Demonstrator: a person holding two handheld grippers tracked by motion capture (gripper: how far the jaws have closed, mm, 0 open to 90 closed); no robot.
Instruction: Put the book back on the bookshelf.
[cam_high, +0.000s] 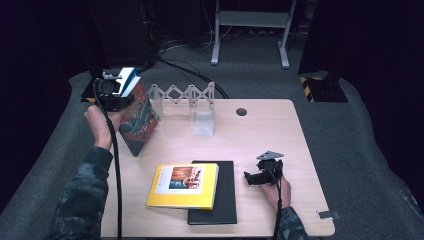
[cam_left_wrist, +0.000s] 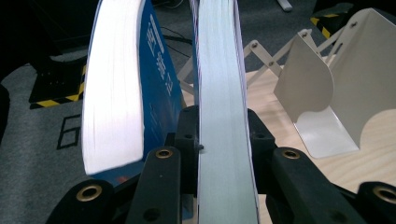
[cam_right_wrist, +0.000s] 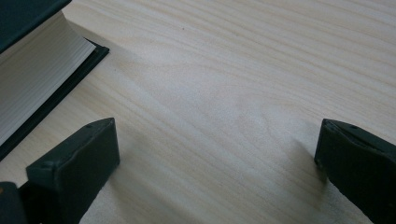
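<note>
L gripper (cam_left_wrist: 223, 140) is clamped on an upright book (cam_left_wrist: 223, 93), long axis vertical; the rack (cam_high: 192, 100) lies just to its right (blue book (cam_left_wrist: 154, 88) alongside, prob. leaning on it). R gripper (cam_high: 261, 176), jaws apart, rests beside the black book (cam_high: 220, 192).

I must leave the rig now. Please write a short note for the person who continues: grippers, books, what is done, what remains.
Left gripper: shut on a book, held upright at the table's far left corner, beside a blue book that stands there.
Right gripper: open, holding nothing, low over the table next to the black book.
White folding book rack: at the far edge, with nothing in it.
Done: one book lifted.
Left, probably: stand it in the rack, then the yellow book and the black one under it.
</note>
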